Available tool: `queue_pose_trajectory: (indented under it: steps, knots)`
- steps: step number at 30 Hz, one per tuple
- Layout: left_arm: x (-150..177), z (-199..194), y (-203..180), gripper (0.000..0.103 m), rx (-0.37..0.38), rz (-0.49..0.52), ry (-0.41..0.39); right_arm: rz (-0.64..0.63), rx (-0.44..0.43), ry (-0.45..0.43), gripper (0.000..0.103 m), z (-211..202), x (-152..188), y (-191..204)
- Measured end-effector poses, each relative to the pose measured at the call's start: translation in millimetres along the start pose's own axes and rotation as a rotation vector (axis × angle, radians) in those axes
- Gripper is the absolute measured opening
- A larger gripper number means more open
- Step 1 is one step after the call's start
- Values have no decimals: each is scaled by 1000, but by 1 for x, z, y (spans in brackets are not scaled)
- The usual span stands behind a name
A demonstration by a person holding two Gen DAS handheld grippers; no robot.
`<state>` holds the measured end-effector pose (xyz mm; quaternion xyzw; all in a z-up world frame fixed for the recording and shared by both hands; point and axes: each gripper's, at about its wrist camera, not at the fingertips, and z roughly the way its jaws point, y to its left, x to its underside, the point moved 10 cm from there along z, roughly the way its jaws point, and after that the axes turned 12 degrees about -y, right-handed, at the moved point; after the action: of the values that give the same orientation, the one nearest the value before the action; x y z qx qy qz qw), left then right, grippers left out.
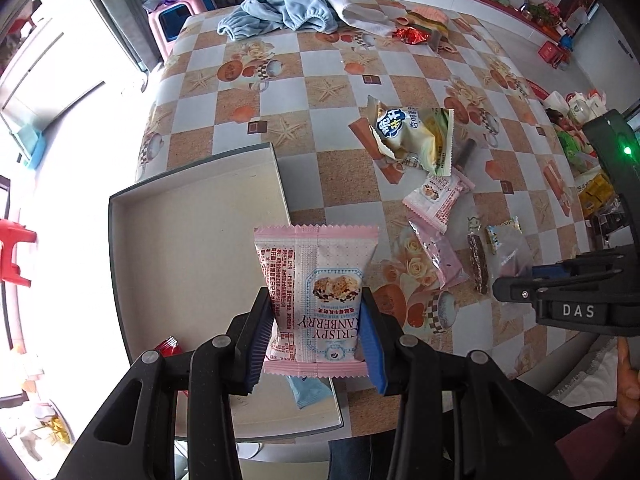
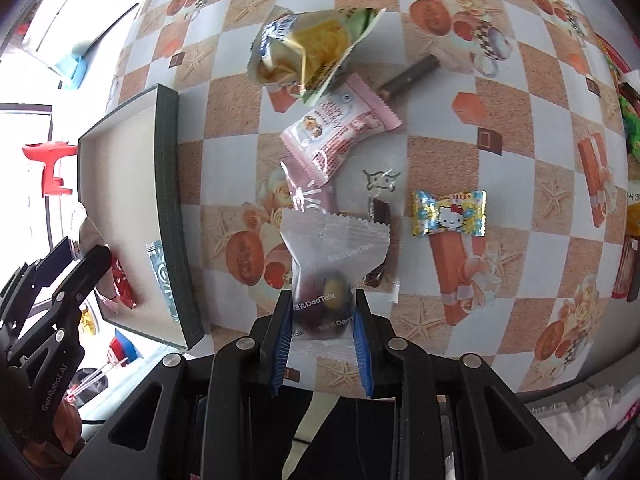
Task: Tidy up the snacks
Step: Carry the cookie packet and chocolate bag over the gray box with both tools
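A pink cranberry snack packet (image 1: pixel 316 300) is clamped between the blue pads (image 1: pixel 256 344) of the left gripper (image 1: pixel 316 344) and is held above the near right corner of a shallow box (image 1: pixel 192 216), clear of its floor. The packet is gripped by its lower half, and its zigzag top edge stands free above the jaws. Inside the box, a red wrapped sweet (image 1: pixel 170 346) is seen at the near left, and a light blue sachet (image 1: pixel 306 394) is partly hidden beneath the held packet.

A translucent white packet (image 2: pixel 328 272) with dark and yellowish pieces inside is pinched by the right gripper (image 2: pixel 322 344), whose jaws are closed narrowly on it. It is held above the checked tablecloth (image 2: pixel 460 80), to the right of the box (image 2: pixel 168 208).

On the cloth, a loose cluster of snacks is left. An opened crisp bag (image 2: pixel 308 52) lies farthest away, with a second pink cranberry packet (image 2: pixel 340 128) just below it and a pale mauve wrapper (image 2: pixel 308 192) touching that. A dark stick-shaped snack (image 2: pixel 408 74) is seen beside the crisp bag. A clear wrapper with a dark bar (image 2: pixel 380 216) lies near the held packet, and a Hello Kitty sweet (image 2: pixel 450 214) is set apart to the right.

At the far end of the table, a blue garment (image 1: pixel 276 10) and a white cloth (image 1: pixel 352 10) are bundled together.
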<state>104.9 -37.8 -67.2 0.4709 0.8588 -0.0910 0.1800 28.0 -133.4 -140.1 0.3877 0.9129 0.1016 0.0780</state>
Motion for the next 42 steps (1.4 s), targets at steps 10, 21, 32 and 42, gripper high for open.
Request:
queue_pose_trajectory:
  steps: [10, 21, 32, 42]
  knots:
    - [2, -1, 11, 45, -11, -27, 0, -20, -7, 11, 29, 2, -3, 10]
    - [5, -1, 16, 45, -13, -37, 6, -34, -3, 15, 29, 3, -3, 10]
    - [8, -1, 24, 45, -22, -59, 6, -47, 1, 19, 29, 6, -4, 15]
    - [10, -3, 40, 45, -35, -91, 3, -82, 5, 21, 29, 9, -8, 29]
